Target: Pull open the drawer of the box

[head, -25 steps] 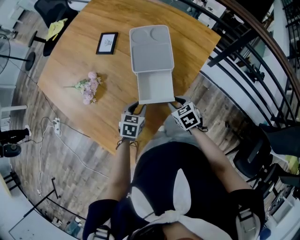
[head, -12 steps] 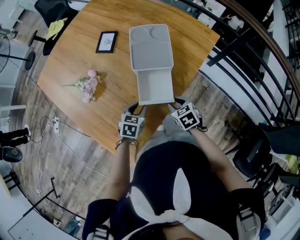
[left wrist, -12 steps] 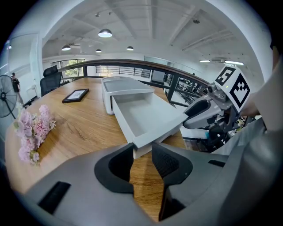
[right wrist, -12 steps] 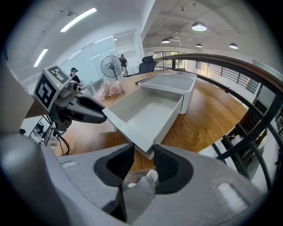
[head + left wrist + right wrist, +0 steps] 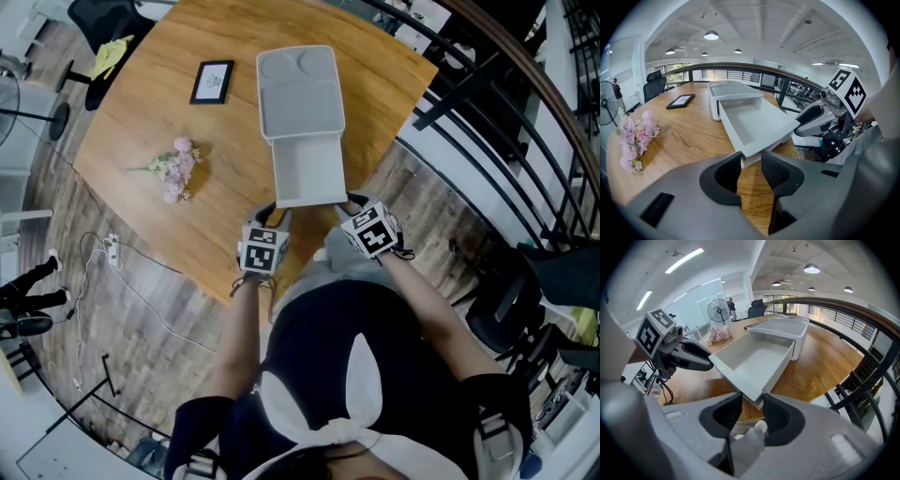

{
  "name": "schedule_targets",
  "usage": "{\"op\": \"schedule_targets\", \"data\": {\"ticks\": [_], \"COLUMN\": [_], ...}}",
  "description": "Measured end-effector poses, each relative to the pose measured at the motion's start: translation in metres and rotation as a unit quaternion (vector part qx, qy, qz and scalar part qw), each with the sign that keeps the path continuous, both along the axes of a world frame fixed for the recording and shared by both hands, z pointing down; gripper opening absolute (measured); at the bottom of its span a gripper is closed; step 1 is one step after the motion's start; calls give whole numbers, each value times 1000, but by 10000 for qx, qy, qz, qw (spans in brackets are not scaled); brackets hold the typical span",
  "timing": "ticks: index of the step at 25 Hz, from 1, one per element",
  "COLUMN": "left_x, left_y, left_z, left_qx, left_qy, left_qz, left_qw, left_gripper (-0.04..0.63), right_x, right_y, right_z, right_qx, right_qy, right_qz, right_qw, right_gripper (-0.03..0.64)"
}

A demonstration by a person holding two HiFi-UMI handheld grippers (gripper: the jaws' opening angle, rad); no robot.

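The left gripper has its jaws closed on the near left corner of the drawer: the corner of the front wall sits pinched between the two dark pads. The right gripper grips the near right corner of the drawer the same way, jaws pressed on the front wall.

In the head view the left gripper sits at 7 o'clock of the drawer and the right gripper at 5 o'clock, each marker cube just behind its jaws, over the table edge.

The drawer is pulled far out of the box and looks empty; its back end is inside the box at 12 o'clock, its front reaches the near edge of the table. The box is grey, with a tray-like top.

Flowers lie on the table at 9 to 10 o'clock of the drawer, well apart from it. A dark frame lies flat at 11 o'clock, near the left side of the box.

A black railing runs past the table from 1 to 3 o'clock. In the right gripper view a fan stands beyond the table, behind the flowers.
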State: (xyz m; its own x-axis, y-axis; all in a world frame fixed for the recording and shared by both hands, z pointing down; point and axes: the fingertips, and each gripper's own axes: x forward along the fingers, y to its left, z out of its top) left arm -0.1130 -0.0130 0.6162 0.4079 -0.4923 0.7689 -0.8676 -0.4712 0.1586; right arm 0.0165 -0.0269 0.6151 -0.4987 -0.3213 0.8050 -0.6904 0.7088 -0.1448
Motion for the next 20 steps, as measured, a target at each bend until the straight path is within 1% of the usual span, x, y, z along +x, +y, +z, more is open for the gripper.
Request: {"op": "schedule_targets", "data": {"ticks": [6, 8, 11, 13, 16, 20], "left_x": [-1, -5, -10, -12, -12, -4], "left_y": [0, -2, -2, -4, -10, -23], "left_z": [3, 1, -7, -17, -40, -75], "left_qx": [-32, 12, 114, 251, 553, 1022], "left_qy": [46, 1, -1, 93, 279, 435], "left_qz": [-54, -98, -120, -216, -406, -367], "left_qw": [10000, 10000, 9999, 9994, 9973, 9931], "left_gripper": [158, 178, 196, 203, 215, 219], "right_x": [-2, -1, -2, -2, -1, -8], "right_y": [0, 1, 0, -2, -3, -8], "right_z": [2, -1, -13, -22, -37, -62], "right_qx": [65, 107, 181, 282, 373, 685], "right_qy": [109, 133, 21, -109, -309, -519], "right_qz": [18, 7, -1, 1, 107, 204], "right_qw": [9999, 9999, 9998, 9995, 9988, 9961], "right_gripper": [147, 151, 173, 179, 179, 179]}}
